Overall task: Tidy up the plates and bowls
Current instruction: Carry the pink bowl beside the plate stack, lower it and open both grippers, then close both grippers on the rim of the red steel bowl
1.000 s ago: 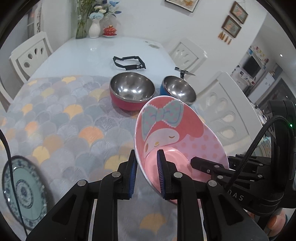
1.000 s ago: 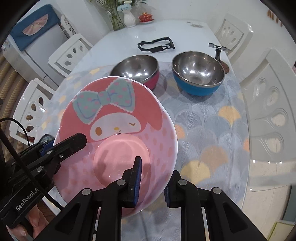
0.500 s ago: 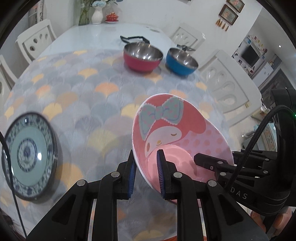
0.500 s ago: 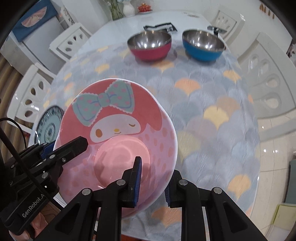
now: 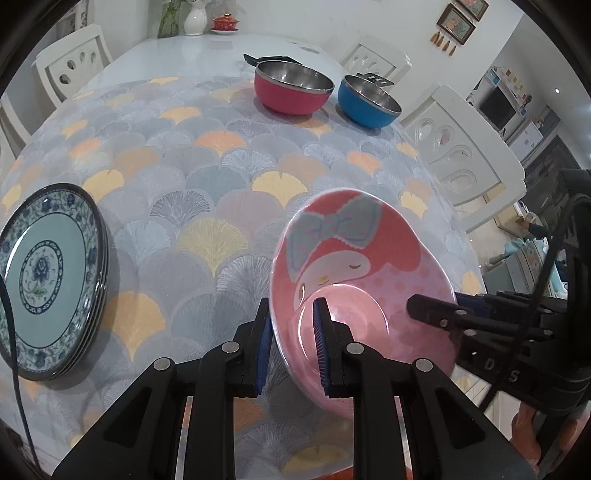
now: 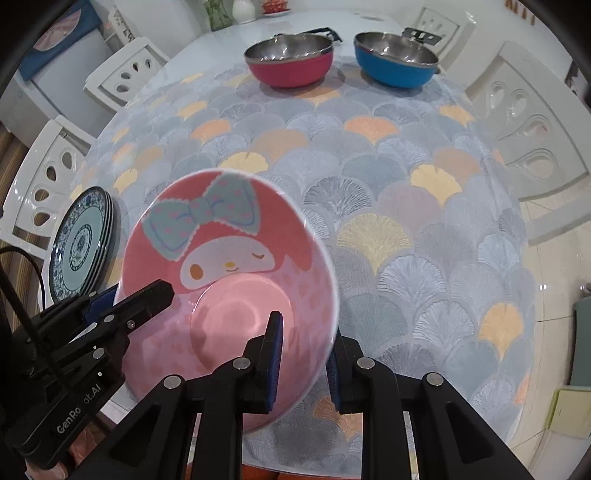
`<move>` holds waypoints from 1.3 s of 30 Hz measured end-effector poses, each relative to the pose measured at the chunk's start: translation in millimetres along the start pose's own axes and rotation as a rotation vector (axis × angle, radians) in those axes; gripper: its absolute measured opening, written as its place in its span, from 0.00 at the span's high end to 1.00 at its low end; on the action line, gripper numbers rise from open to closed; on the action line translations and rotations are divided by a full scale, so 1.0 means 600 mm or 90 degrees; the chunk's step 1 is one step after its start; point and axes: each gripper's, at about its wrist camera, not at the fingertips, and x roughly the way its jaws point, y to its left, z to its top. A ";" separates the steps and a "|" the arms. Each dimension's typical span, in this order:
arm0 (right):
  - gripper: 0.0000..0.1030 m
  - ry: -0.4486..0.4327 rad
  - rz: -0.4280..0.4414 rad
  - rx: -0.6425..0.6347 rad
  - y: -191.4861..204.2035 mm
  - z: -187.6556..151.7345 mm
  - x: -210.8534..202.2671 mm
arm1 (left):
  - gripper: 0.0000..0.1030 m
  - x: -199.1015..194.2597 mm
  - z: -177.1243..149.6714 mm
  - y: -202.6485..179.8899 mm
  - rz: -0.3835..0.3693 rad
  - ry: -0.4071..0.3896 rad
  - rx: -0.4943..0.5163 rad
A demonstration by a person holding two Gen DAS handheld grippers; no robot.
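Note:
A pink cartoon bowl (image 5: 365,280) is held in the air above the near table edge, tilted. My left gripper (image 5: 291,332) is shut on its left rim. My right gripper (image 6: 304,350) is shut on its right rim, and the bowl shows in that view too (image 6: 229,288). A stack of blue patterned plates (image 5: 44,280) lies at the left, also seen in the right wrist view (image 6: 79,247). A red steel bowl (image 5: 291,86) and a blue steel bowl (image 5: 367,101) stand side by side at the far end of the cloth.
A fan-patterned tablecloth (image 5: 207,192) covers the near half of the white table. White chairs (image 5: 461,147) stand around it. A black object (image 5: 269,58) lies behind the red bowl. A vase (image 5: 194,20) stands at the far end.
Both grippers have pulled back toward the near table edge with the pink bowl. The steel bowls now look farther away, and the plate stack has come into view at the left.

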 end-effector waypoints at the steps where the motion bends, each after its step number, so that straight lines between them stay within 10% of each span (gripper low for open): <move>1: 0.80 -0.002 0.000 0.001 -0.001 -0.001 -0.004 | 0.83 -0.004 -0.001 0.002 0.000 -0.003 -0.001; 17: 0.79 -0.022 0.028 0.038 -0.008 -0.026 -0.088 | 0.80 -0.108 0.008 0.025 -0.006 -0.065 -0.012; 21: 0.61 -0.053 0.042 0.058 -0.013 -0.013 -0.129 | 0.77 -0.147 0.031 0.012 -0.004 -0.104 0.011; 29: 0.47 -0.137 0.054 0.061 -0.016 0.065 -0.202 | 0.39 -0.198 0.120 -0.007 -0.003 -0.183 0.038; 39: 0.47 -0.121 0.091 0.102 -0.037 0.212 -0.141 | 0.39 -0.122 0.280 0.010 0.022 -0.174 0.040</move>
